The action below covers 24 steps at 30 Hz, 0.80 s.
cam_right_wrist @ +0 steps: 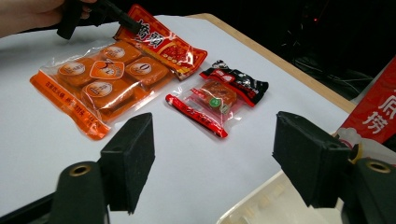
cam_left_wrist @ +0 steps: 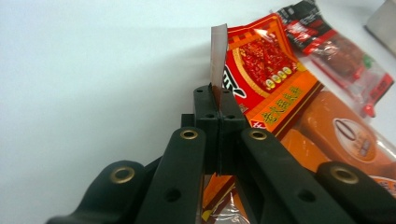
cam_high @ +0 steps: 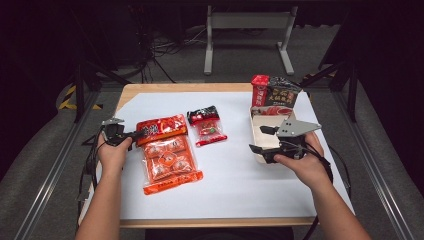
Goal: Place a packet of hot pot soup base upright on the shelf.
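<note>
A red sauce packet [cam_high: 161, 128] lies at the table's left, overlapping the top of an orange packet [cam_high: 167, 161] of wrapped blocks. My left gripper [cam_high: 134, 135] is shut on the red packet's left edge. In the left gripper view the jaws [cam_left_wrist: 215, 100] meet on the seam of the red packet [cam_left_wrist: 266, 60], which stands up between them. My right gripper [cam_high: 257, 139] is open over the white box [cam_high: 256, 120] at the right, with nothing between its pads [cam_right_wrist: 212, 158]. The right gripper view looks across to the red packet [cam_right_wrist: 163, 44] and the left gripper [cam_right_wrist: 116, 14].
A small red and black snack packet [cam_high: 206, 125] lies between the two hands. The box's printed red and black lid [cam_high: 275, 92] stands upright at its far end. The white sheet [cam_high: 230, 185] covers the table, and dark floor and metal frames surround it.
</note>
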{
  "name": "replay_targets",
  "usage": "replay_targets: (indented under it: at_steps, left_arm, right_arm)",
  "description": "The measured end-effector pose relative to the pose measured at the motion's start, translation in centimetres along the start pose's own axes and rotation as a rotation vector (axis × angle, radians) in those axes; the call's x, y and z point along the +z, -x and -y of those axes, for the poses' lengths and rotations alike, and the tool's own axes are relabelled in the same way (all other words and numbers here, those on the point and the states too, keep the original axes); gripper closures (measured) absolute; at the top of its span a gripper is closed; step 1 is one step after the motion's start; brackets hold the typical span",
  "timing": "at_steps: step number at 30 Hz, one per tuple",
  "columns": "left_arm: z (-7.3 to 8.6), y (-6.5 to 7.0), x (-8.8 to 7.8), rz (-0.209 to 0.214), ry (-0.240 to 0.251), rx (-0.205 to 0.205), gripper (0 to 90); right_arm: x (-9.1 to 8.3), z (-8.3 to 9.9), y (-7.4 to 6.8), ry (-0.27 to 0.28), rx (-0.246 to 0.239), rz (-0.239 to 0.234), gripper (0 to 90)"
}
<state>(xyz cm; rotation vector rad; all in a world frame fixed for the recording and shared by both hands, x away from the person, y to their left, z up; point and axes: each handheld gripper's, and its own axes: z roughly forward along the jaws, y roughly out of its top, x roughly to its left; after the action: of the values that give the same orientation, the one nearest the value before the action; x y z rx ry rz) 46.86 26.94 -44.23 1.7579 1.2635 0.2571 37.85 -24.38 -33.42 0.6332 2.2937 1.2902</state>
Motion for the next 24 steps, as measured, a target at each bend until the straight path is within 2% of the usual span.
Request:
replay_targets:
  at_steps: [6, 12, 16, 22, 24]
  left_arm:
    - [-0.2, 0.6, -0.8, 0.004, 0.045, 0.025, 90.0]
    - [-0.7, 2.0, -2.6, 0.03, 0.134, 0.061, 90.0]
    - [-1.3, 2.7, -4.3, 0.085, 0.185, 0.048, 90.0]
    - [-2.0, 4.1, -5.9, 0.122, 0.225, 0.067, 90.0]
    - [-2.2, 4.7, -6.5, 0.121, 0.229, 0.082, 90.0]
  right_arm:
    - [-0.1, 0.0, -0.1, 0.0, 0.012, -0.022, 38.3]
    - [-0.1, -0.1, -0.1, -0.001, 0.015, -0.024, 41.8]
    - [-0.1, -0.2, -0.2, 0.004, 0.021, -0.026, 42.2]
    - [-0.4, -0.5, -0.4, 0.016, 0.028, -0.036, 44.6]
    - [-0.5, -0.6, -0.4, 0.019, 0.034, -0.039, 45.0]
